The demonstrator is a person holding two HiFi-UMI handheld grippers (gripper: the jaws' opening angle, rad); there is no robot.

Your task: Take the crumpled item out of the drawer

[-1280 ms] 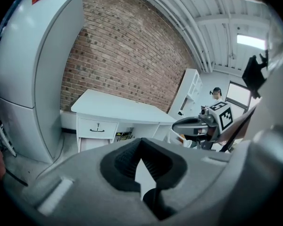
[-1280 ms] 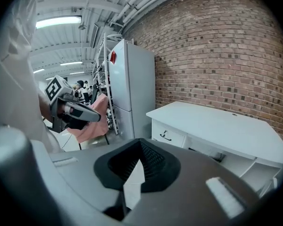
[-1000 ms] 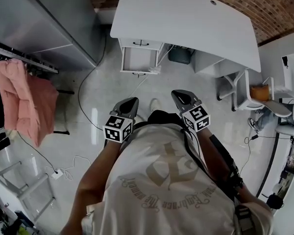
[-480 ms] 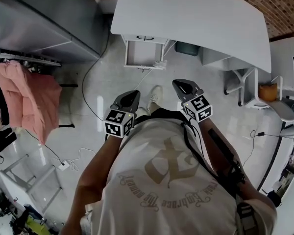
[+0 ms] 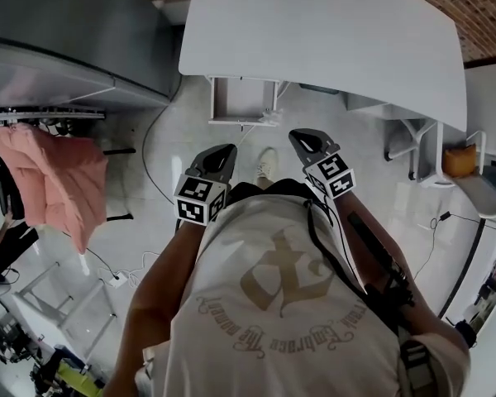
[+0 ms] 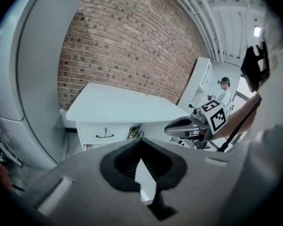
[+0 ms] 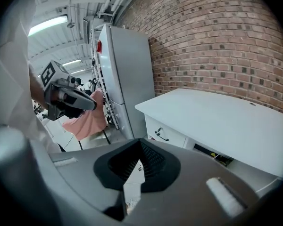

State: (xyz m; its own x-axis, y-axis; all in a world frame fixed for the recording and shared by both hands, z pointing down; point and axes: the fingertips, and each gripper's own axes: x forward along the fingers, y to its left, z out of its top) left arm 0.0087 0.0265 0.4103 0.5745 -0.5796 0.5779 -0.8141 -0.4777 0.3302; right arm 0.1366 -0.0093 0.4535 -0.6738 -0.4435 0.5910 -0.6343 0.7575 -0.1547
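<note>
A white desk (image 5: 314, 31) stands ahead, and a drawer (image 5: 240, 102) is pulled open below its left end. A small pale crumpled item (image 5: 270, 117) shows at the drawer's front right corner. My left gripper (image 5: 221, 151) and right gripper (image 5: 304, 139) are held side by side at chest height, well short of the drawer, both shut and empty. In the left gripper view the left gripper (image 6: 142, 147) points at the desk's upper drawer (image 6: 105, 134), which is closed. The open drawer is hidden behind the jaws there. The right gripper (image 7: 140, 147) also points towards the desk.
A tall grey cabinet (image 5: 66, 23) stands left of the desk. A pink garment (image 5: 58, 180) hangs on a rack at the left. A cable (image 5: 149, 147) runs over the glossy floor. A chair (image 5: 471, 180) sits at the right. Another person (image 6: 222, 91) stands far off.
The person has stepped towards the desk, so the desk and open drawer sit closer in the head view. Both grippers kept their places side by side and stayed shut.
</note>
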